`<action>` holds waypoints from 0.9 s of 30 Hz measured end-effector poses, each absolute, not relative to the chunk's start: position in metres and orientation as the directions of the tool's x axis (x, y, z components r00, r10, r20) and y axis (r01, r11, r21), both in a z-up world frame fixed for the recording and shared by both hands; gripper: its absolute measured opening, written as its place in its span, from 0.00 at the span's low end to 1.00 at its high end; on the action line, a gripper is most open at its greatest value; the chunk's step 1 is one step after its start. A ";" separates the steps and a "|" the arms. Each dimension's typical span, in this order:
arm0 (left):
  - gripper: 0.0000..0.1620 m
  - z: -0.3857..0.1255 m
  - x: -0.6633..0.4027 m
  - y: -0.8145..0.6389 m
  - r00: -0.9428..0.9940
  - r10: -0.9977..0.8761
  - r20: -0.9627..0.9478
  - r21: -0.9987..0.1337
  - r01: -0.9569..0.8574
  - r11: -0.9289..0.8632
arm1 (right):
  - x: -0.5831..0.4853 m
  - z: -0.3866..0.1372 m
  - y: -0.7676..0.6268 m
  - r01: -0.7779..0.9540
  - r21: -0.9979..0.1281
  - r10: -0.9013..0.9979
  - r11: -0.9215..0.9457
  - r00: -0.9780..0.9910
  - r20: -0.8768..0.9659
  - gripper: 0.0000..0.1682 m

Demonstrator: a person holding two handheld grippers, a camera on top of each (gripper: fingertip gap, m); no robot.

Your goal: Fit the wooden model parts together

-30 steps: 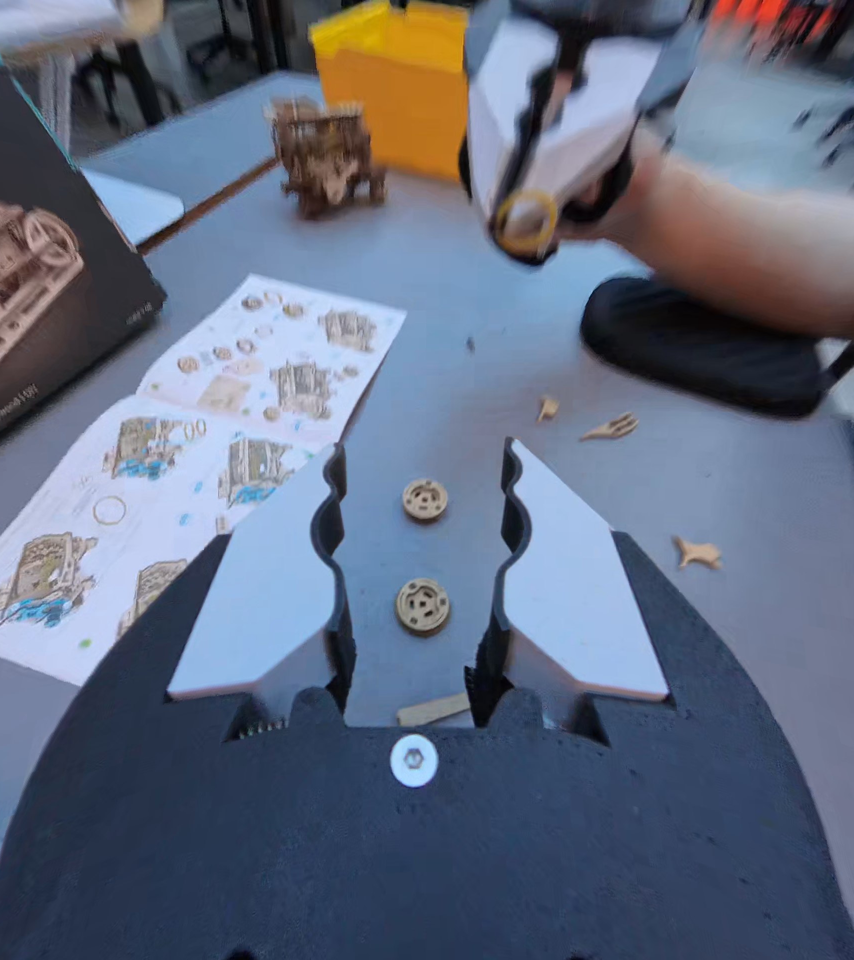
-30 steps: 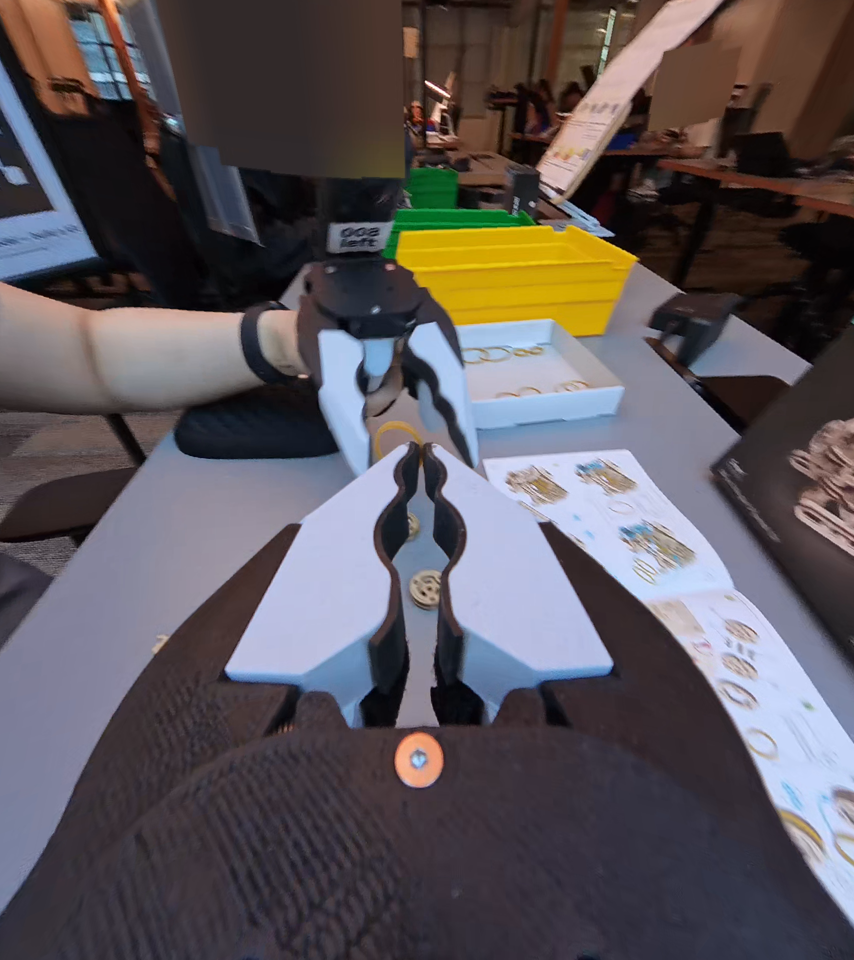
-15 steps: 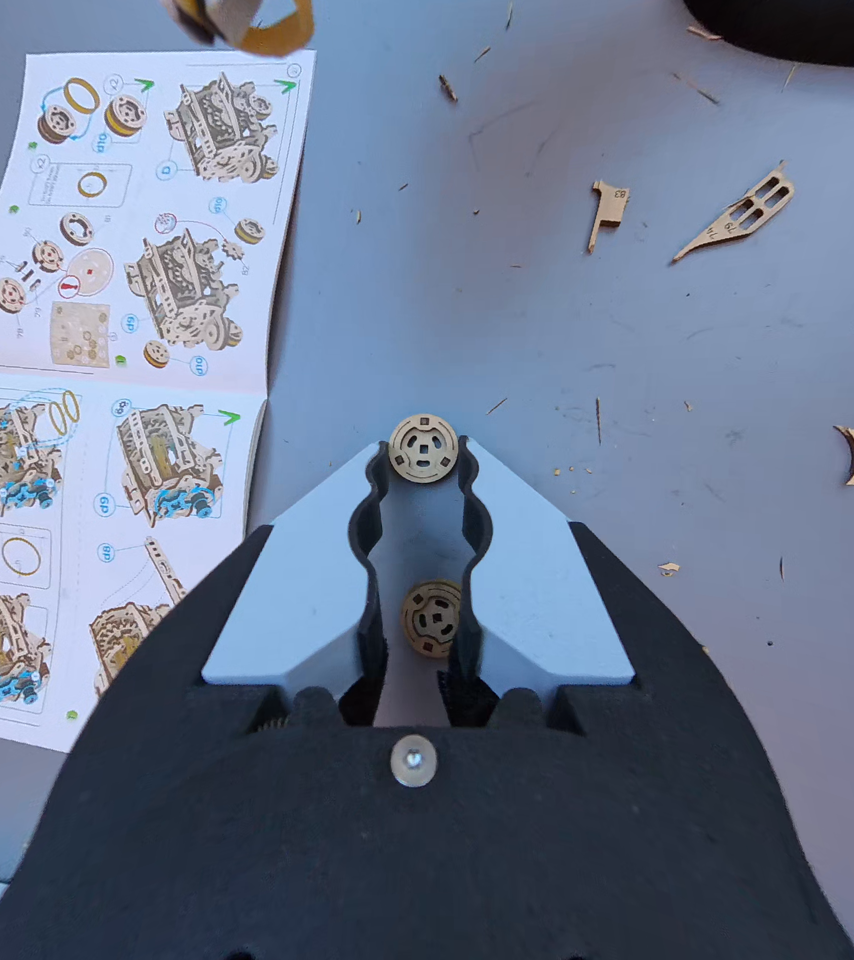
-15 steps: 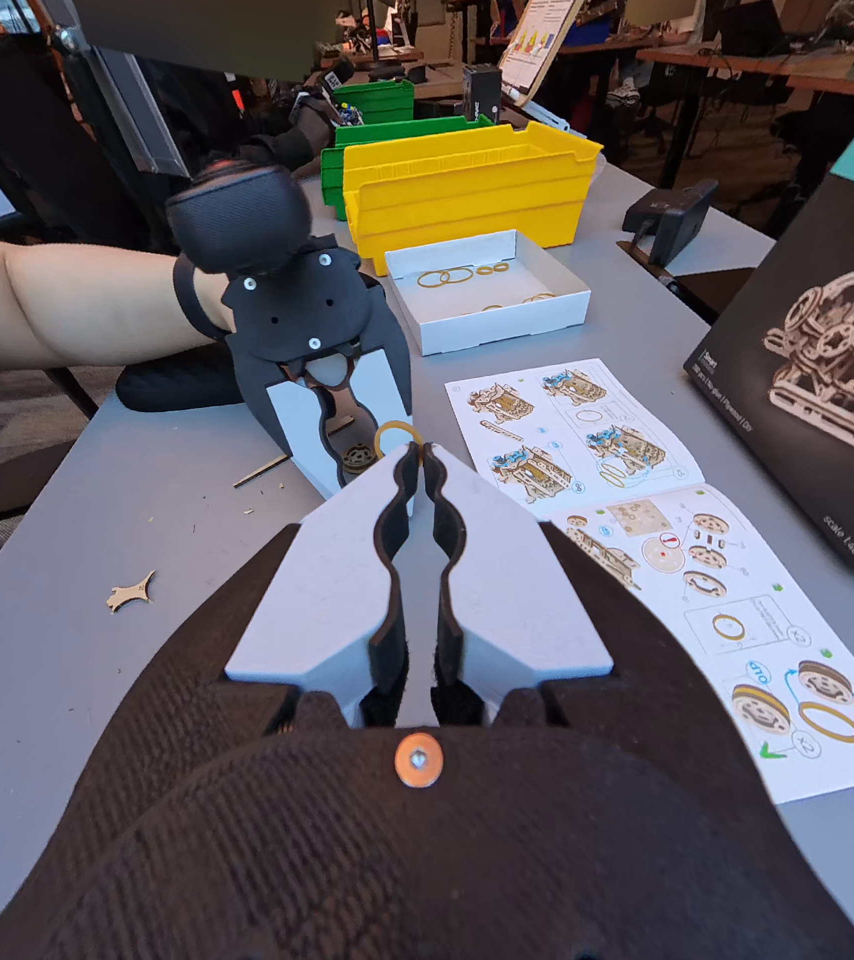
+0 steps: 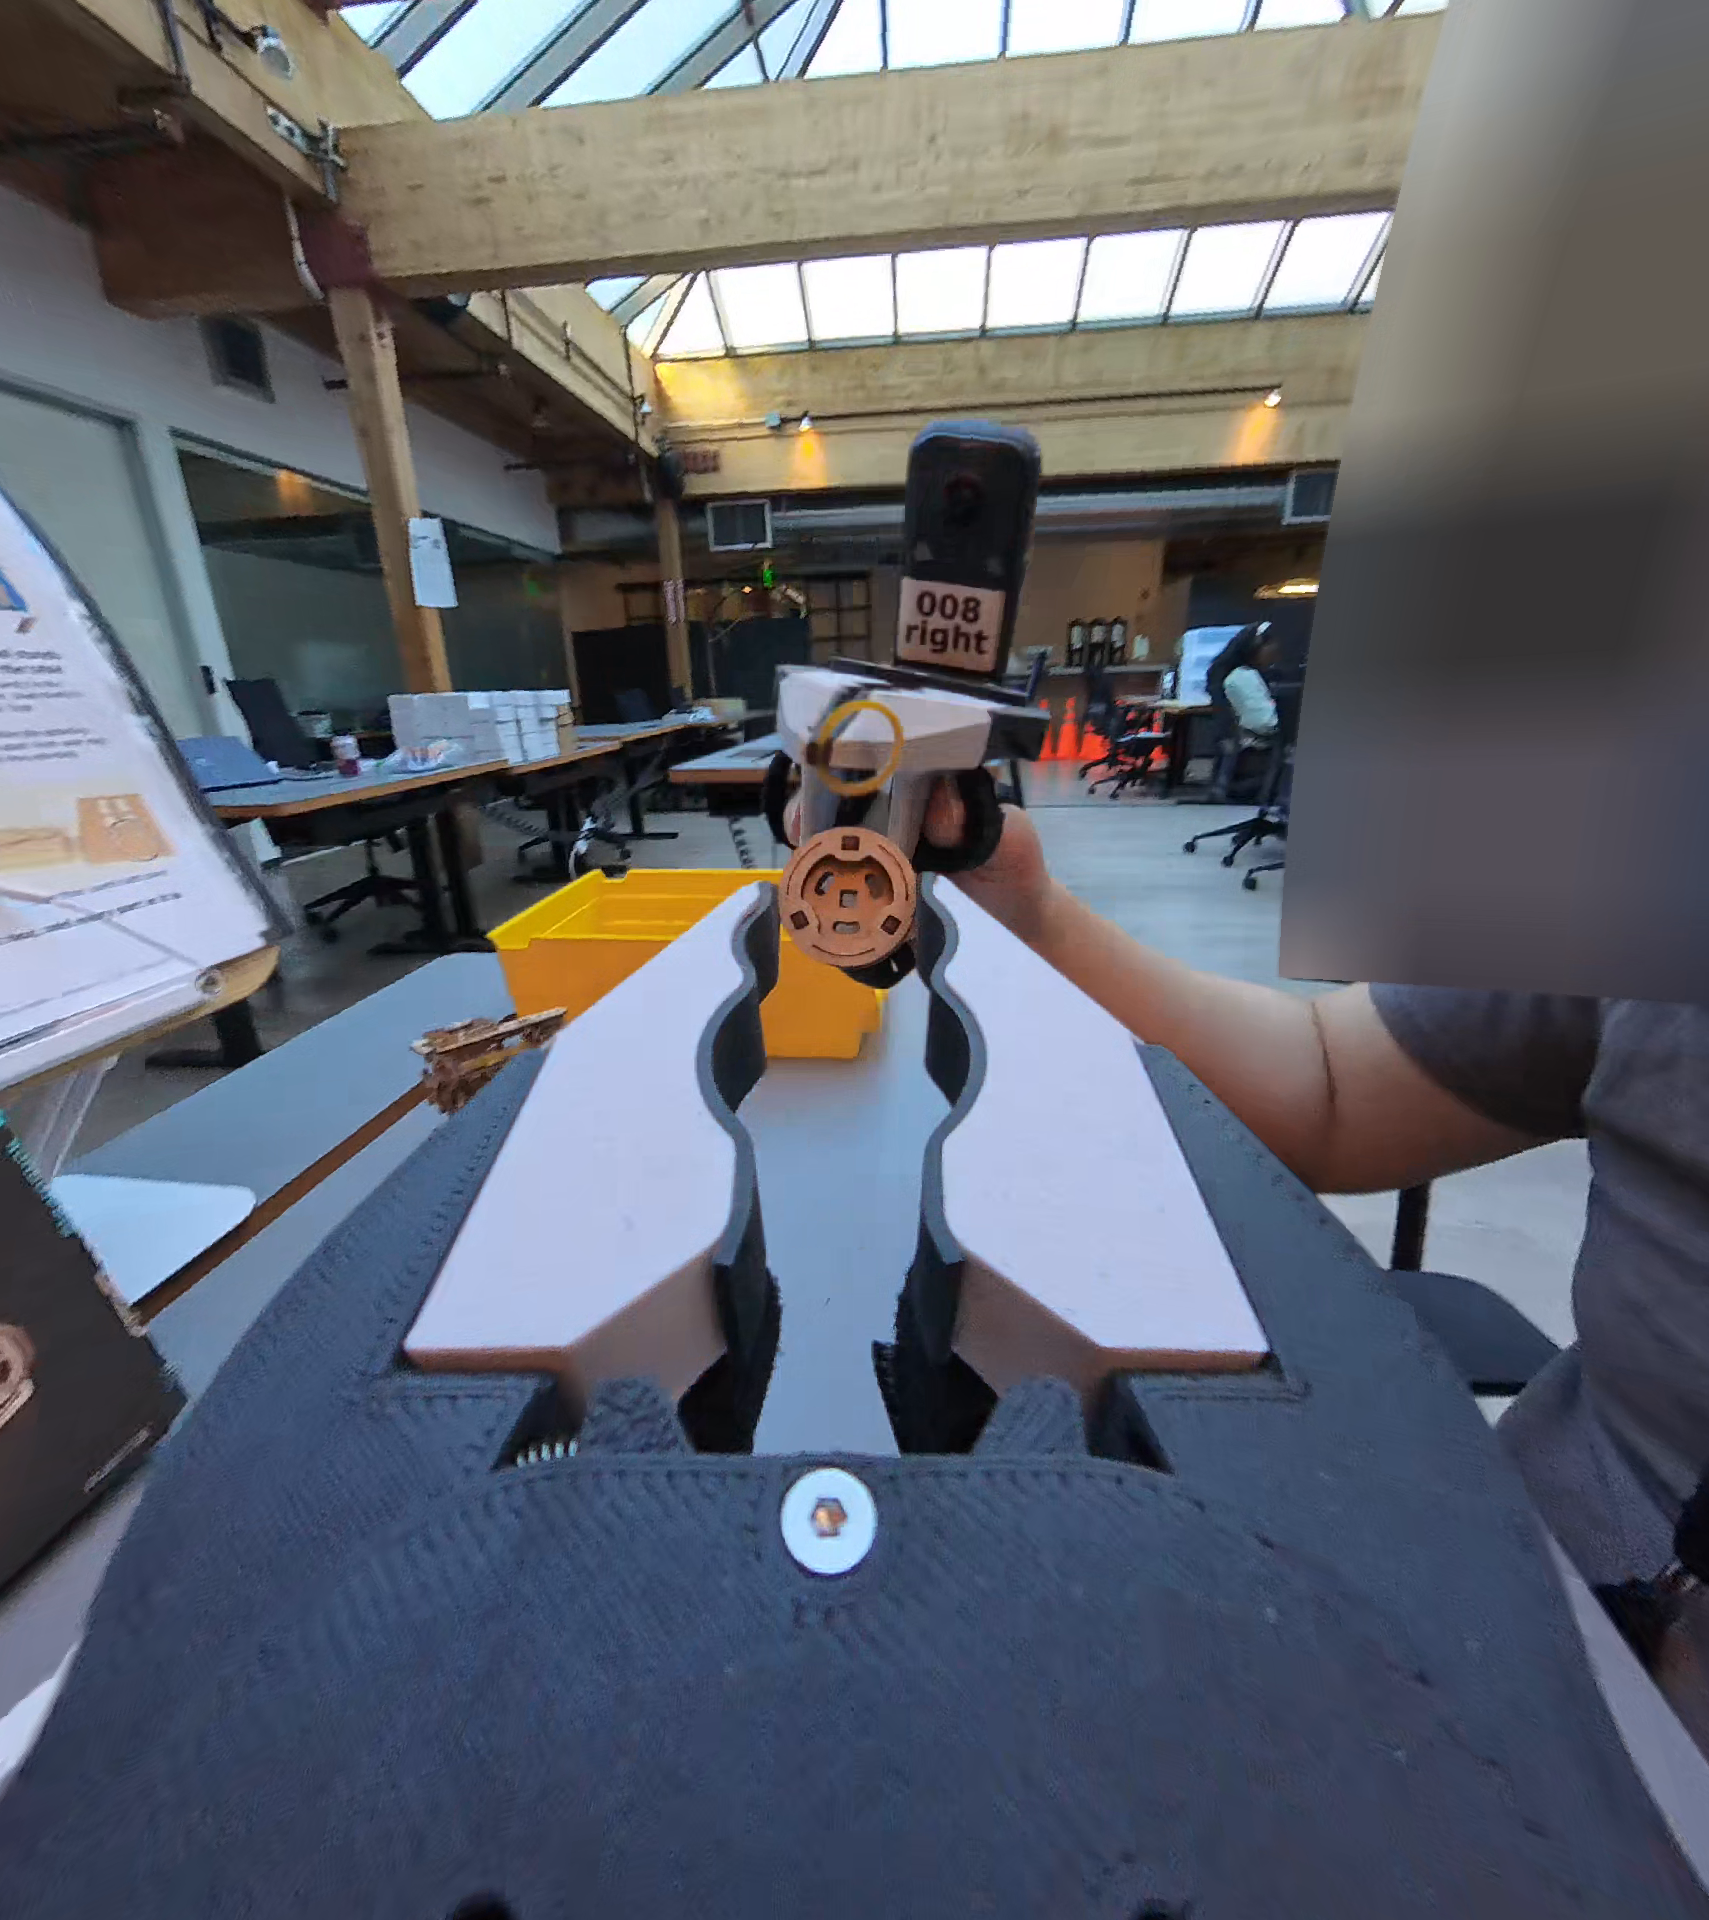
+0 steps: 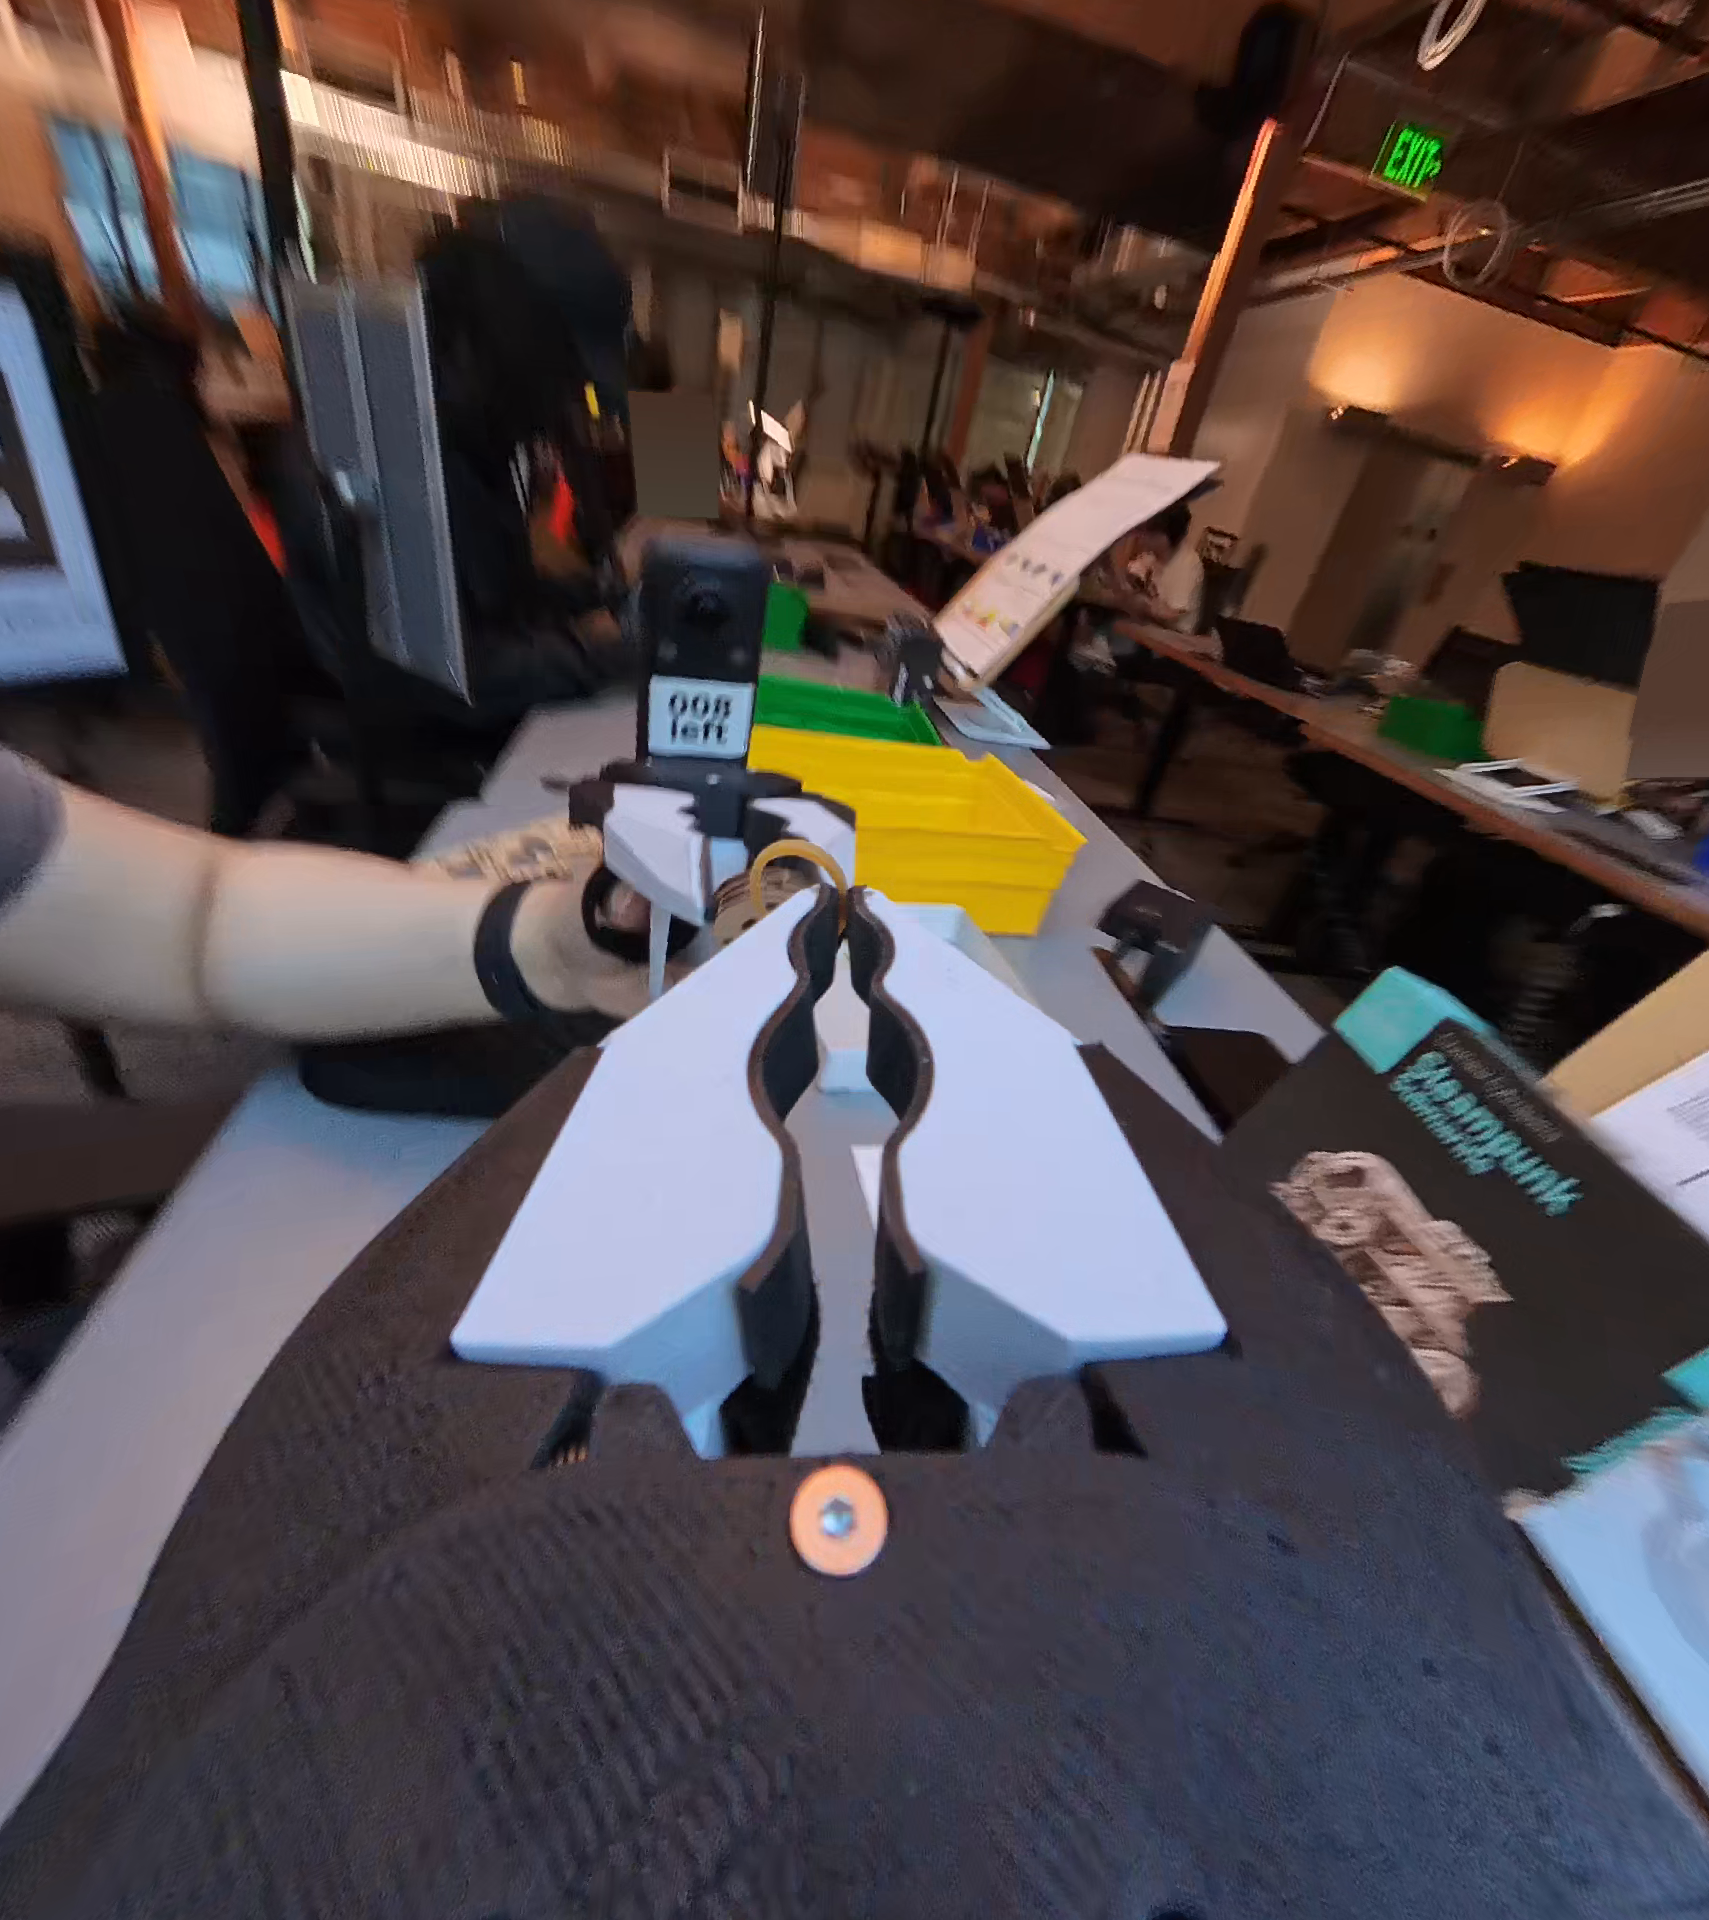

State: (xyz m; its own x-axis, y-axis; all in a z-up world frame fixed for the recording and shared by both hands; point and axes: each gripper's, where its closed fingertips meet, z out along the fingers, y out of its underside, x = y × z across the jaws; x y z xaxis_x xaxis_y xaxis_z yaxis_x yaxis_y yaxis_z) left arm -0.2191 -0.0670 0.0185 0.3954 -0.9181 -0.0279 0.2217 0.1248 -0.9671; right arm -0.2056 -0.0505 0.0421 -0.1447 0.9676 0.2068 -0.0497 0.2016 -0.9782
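Left hand-held gripper point(image 5: 845, 920) — raised off the bench, fingers clamped on a round wooden wheel point(image 5: 847, 896) held at the very tips, its pierced face turned toward the camera.

Right hand-held gripper point(image 6: 845, 914) — fingers drawn together on a thin yellow ring point(image 6: 796, 873), pinched at the tips with most of the loop standing above them. In the left wrist view the same ring point(image 5: 858, 747) shows against the white fingers of the right hand-held gripper point(image 5: 865, 774), just above and behind the wheel; the two hand-held grippers face each other tip to tip, wheel and ring close but not seen touching.

Bench point(image 5: 310, 1091) — grey top. At its far edge, a yellow bin point(image 5: 621, 935); a green bin point(image 6: 829, 707) lies behind the yellow one in the right wrist view. A partly built wooden model point(image 5: 476, 1049) stands toward the far left corner. A dark kit box point(image 6: 1484, 1247) leans at the right-hand edge in the right wrist view.

Room — open workshop with timber beams point(image 5: 829, 156), skylights point(image 5: 1037, 281), rows of desks and office chairs point(image 5: 1234, 821). The right wrist view is motion-blurred.
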 end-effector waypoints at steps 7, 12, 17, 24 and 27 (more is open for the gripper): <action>0.15 0.058 -0.216 -0.063 0.151 -0.982 0.113 -0.923 0.382 -0.048 | -0.216 0.058 -0.057 0.232 -0.833 0.863 0.502 -0.078 0.499 0.00; 0.15 0.056 -0.220 -0.058 -0.078 -0.951 0.298 -0.842 0.448 -0.300 | -0.217 0.062 -0.048 0.365 -0.797 0.868 0.481 -0.075 0.490 0.00; 0.15 -0.001 -0.207 -0.064 -0.140 -0.883 0.449 -0.842 0.265 -0.470 | -0.216 0.022 -0.057 0.467 -0.732 0.867 0.496 -0.215 0.450 0.00; 0.15 -0.037 -0.205 -0.077 -0.099 -0.901 0.423 -0.897 0.094 -0.432 | -0.217 -0.029 -0.070 0.501 -0.670 0.828 0.547 -0.439 0.348 0.00; 0.15 -0.044 -0.203 -0.078 -0.082 -0.911 0.404 -0.910 0.068 -0.409 | -0.217 -0.036 -0.069 0.509 -0.651 0.817 0.563 -0.460 0.347 0.00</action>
